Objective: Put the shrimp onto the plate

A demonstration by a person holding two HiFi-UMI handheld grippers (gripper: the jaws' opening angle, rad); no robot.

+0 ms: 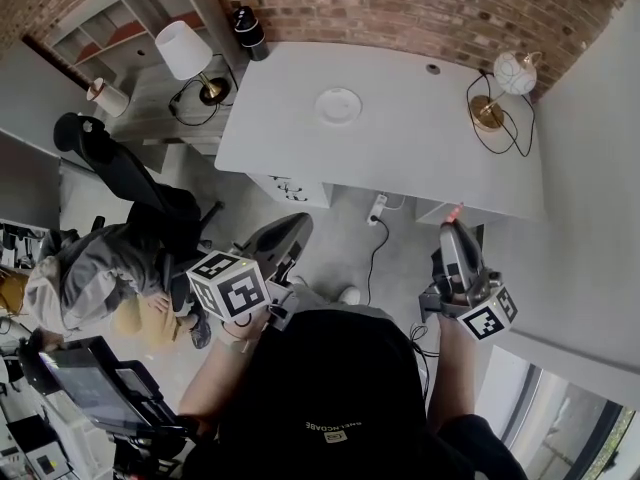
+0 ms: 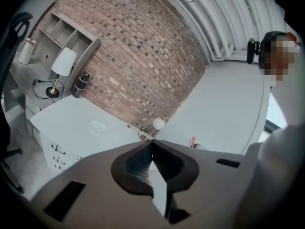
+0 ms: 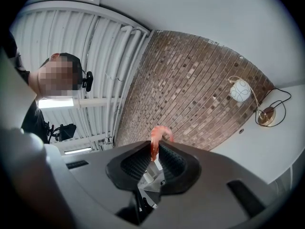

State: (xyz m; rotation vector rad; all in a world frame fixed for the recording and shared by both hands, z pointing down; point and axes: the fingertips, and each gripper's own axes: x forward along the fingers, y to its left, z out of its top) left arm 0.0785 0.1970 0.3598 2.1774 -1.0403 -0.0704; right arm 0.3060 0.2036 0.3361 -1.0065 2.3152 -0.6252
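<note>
View from above, down over the person's head and shoulders. At far left, another person [image 1: 95,268] sits in an office chair, and above them a white-shaded lamp [image 1: 183,48] and a dark bottle [image 1: 247,30] stand by some shelving.

Left of centre, the left gripper [image 2: 151,142] is held in the air short of the table. Its jaws are pressed together at the tips with nothing between them (its own view shows only the ribbed pads meeting).

In the middle, a pale table [image 1: 400,163] runs along a brick wall. The small white plate [image 1: 338,106] sits on it, towards the back, and is bare.

Right of centre, the right gripper [image 3: 155,148] is raised and points towards the table. Its jaws are pinched tight on the shrimp [image 3: 160,133], whose pink curled body sticks out past the tips. The shrimp hangs in mid-air, near the table's front edge but not over it, and well apart from the plate. At far right, a globe lamp [image 1: 515,71] stands on the table's corner.

Progress, as a judgement: the pick-up looks done. The carry over the table and the release onto the plate are left.
</note>
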